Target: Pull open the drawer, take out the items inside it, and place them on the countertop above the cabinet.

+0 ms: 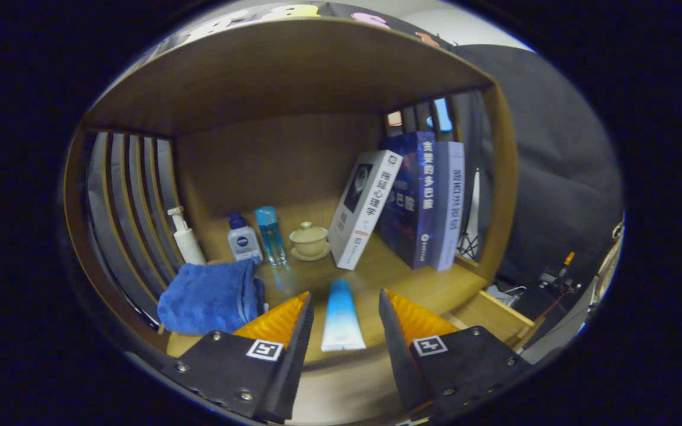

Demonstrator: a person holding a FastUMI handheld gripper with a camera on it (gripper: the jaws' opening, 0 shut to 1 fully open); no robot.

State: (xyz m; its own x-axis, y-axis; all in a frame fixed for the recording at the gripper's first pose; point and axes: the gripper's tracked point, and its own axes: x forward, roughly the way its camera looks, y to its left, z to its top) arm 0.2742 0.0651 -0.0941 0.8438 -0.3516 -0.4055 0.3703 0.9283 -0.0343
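- Gripper (346,302): its two fingers are spread apart, with a clear gap on each side of the tube lying between them; neither finger touches it.
- Tube (341,315): a soft tube shading from blue at the far end to white at the near end, lying flat on the countertop (412,278), lengthwise between the fingers and pointing toward the back of the shelf.
- Countertop: a wooden surface enclosed by a wooden alcove with a back panel, a top board and slatted sides.
- Blue towel (209,297): folded and bunched, resting on the countertop beside the left finger.
- Pump bottle (186,236): white, standing at the slatted left wall behind the towel.
- Small white bottle (243,239) with a dark blue cap, upright, just beside a clear blue bottle (270,234), also upright.
- Lidded cup (309,239): pale, set on a saucer, between the clear blue bottle and the books.
- White book (364,207): tilted, leaning against the dark blue book (412,201), which stands upright next to a pale lilac book (449,201) near the right wall.
- Drawer: its state cannot be judged from this view.
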